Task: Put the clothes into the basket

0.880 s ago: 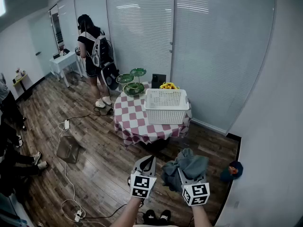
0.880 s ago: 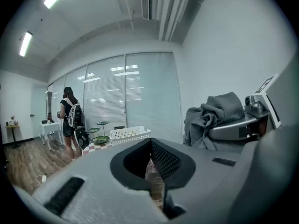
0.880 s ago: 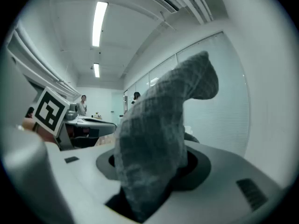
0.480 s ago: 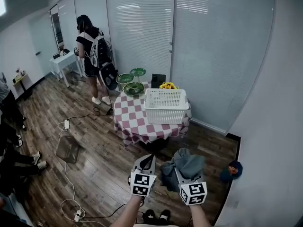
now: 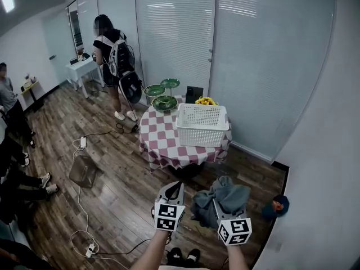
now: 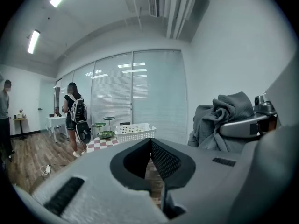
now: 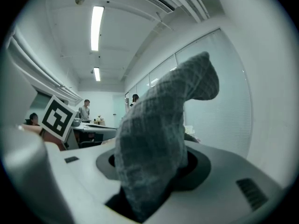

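Observation:
A white slatted basket (image 5: 202,125) stands on a round table with a red-and-white checked cloth (image 5: 163,145), a few steps ahead of me; it also shows small in the left gripper view (image 6: 134,132). My right gripper (image 5: 216,206) is shut on a bunched grey garment (image 5: 225,196), held low over the wood floor. In the right gripper view the garment (image 7: 159,139) rises from between the jaws and hides most of what lies ahead. My left gripper (image 5: 178,187) is beside it, jaws together and empty (image 6: 150,142). The garment (image 6: 222,120) hangs at the right of that view.
A tiered stand of green plates (image 5: 163,94) and yellow flowers (image 5: 205,101) share the table. A person with a backpack (image 5: 112,58) stands behind it. Cables and a power strip (image 5: 83,143) and a grey box (image 5: 83,170) lie at left. A dark cap (image 5: 275,205) sits by the right wall.
The head view has shifted slightly. The right gripper keeps its hold on the grey garment and has drifted a little right. The left gripper stays where it was.

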